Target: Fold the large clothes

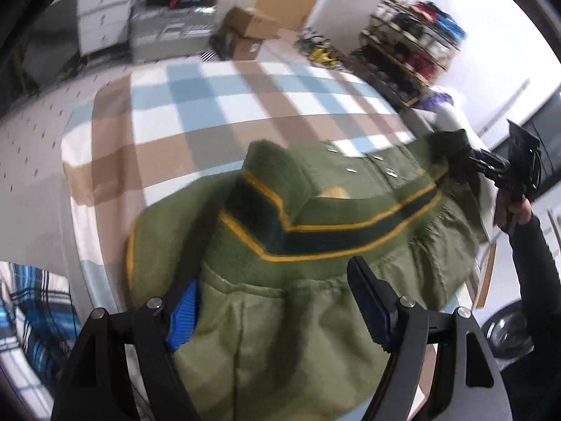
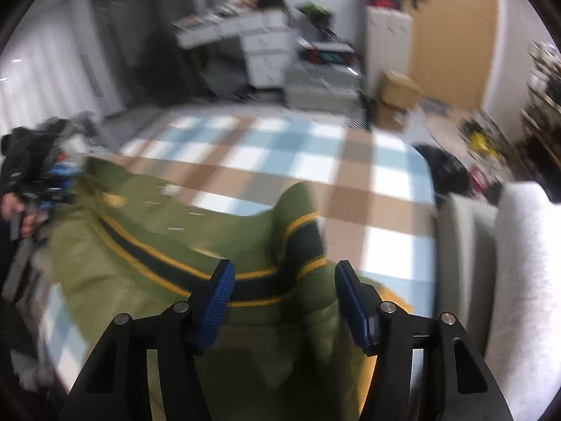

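Observation:
A green jacket [image 1: 308,217] with dark and yellow striped ribbed trim lies on a checked blue, brown and white cloth [image 1: 217,105] over a table. It also shows in the right wrist view [image 2: 147,266]. My left gripper [image 1: 277,287] is open, jaws wide apart, with the jacket's hem between them. My right gripper [image 2: 284,291] is open over the jacket's other end, with fabric between its jaws. The right gripper also shows in the left wrist view [image 1: 491,168] at the jacket's far corner. Both views are motion blurred.
A blue plaid garment [image 1: 31,301] lies at the left. Cardboard boxes [image 1: 245,31], white drawers [image 1: 101,10] and shelves [image 1: 413,42] stand beyond the table. A grey cushioned seat [image 2: 491,266] is at the right. A dark clothes pile [image 2: 38,154] sits at the left.

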Demonstrator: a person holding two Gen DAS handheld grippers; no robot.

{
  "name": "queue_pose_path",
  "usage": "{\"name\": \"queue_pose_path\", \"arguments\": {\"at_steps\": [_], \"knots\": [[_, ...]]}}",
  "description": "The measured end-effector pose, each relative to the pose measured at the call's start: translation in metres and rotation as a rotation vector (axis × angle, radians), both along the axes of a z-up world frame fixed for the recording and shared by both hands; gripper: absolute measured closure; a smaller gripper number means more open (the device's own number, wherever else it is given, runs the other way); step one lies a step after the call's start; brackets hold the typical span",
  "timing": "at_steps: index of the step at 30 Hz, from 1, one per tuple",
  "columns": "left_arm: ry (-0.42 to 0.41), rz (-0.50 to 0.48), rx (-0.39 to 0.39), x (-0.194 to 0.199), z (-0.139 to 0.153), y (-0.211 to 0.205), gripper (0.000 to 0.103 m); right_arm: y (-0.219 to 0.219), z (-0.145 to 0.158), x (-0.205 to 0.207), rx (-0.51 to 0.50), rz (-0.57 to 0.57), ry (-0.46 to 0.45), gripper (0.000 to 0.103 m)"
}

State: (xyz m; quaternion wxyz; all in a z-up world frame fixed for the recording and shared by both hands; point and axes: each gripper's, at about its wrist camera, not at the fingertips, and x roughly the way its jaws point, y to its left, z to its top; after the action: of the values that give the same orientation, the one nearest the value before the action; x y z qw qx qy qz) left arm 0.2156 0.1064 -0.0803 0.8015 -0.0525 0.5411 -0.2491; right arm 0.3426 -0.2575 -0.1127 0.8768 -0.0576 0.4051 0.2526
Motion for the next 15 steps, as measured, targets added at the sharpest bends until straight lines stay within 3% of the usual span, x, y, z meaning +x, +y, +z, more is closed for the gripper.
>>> {"name": "queue_pose_path", "arguments": {"at_steps": [3, 6, 8, 10, 13, 14, 15], "knots": [[-0.052, -0.023, 0.052, -0.009, 0.003, -0.006, 0.029, 0.01, -0.001, -0.019, -0.04, 0.034, -0.035, 0.042], [-0.008, -0.003, 0.119, 0.001, -0.021, -0.005, 0.029, 0.02, -0.022, -0.01, -0.174, 0.002, -0.017, 0.045], [0.024, 0.028, 0.123, 0.01, -0.037, 0.0, 0.029, 0.02, -0.035, 0.005, -0.222, -0.057, 0.009, 0.055], [0.035, 0.06, 0.104, 0.012, -0.041, 0.006, 0.031, 0.014, -0.04, 0.016, -0.28, -0.137, 0.012, 0.087], [0.035, 0.12, 0.076, 0.012, -0.034, 0.013, 0.053, -0.002, -0.03, 0.018, -0.208, -0.179, 0.003, 0.088], [0.019, 0.116, 0.074, 0.01, -0.028, 0.012, 0.066, -0.005, -0.023, 0.015, -0.197, -0.183, -0.021, 0.089], [-0.024, 0.122, 0.115, 0.007, -0.017, 0.011, 0.097, -0.009, -0.012, 0.011, -0.176, -0.184, -0.055, 0.089]]}}
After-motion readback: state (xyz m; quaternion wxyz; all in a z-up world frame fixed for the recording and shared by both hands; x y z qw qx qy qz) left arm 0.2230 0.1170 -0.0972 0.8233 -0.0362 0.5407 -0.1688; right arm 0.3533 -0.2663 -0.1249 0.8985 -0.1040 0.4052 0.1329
